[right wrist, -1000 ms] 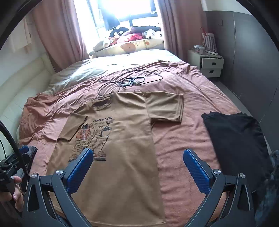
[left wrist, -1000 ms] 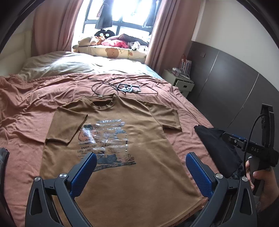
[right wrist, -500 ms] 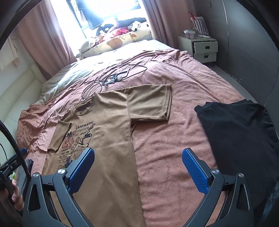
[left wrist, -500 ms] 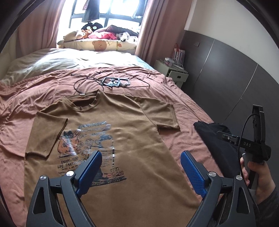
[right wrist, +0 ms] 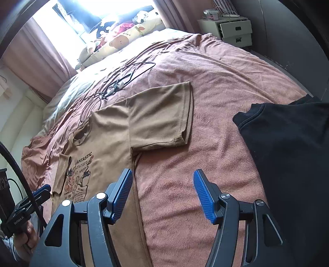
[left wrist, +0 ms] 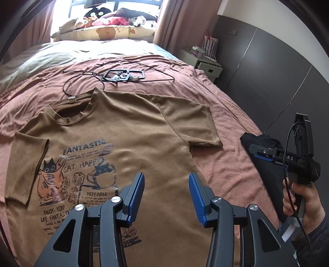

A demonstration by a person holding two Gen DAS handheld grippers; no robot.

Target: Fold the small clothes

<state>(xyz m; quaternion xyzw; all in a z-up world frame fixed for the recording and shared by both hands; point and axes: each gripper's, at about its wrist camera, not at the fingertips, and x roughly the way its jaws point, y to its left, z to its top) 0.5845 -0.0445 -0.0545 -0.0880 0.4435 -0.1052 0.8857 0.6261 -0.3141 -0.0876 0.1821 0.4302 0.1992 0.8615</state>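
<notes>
Your left gripper (left wrist: 166,197) hangs with jaws apart over the brown T-shirt (left wrist: 131,143), which lies flat, print up, on the bedspread (right wrist: 216,86). Your right gripper (right wrist: 162,197), also spread, straddles the shirt's side edge below the sleeve (right wrist: 162,115); a black garment (right wrist: 287,143) lies well right.

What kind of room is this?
Most likely a bedroom: a big bed with a pink cover, a nightstand with drawers beside it, and soft toys by the curtained window.

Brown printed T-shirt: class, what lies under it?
The brown printed T-shirt lies flat, front up, on the pink bedspread. Whatever else may be beneath it is covered.
</notes>
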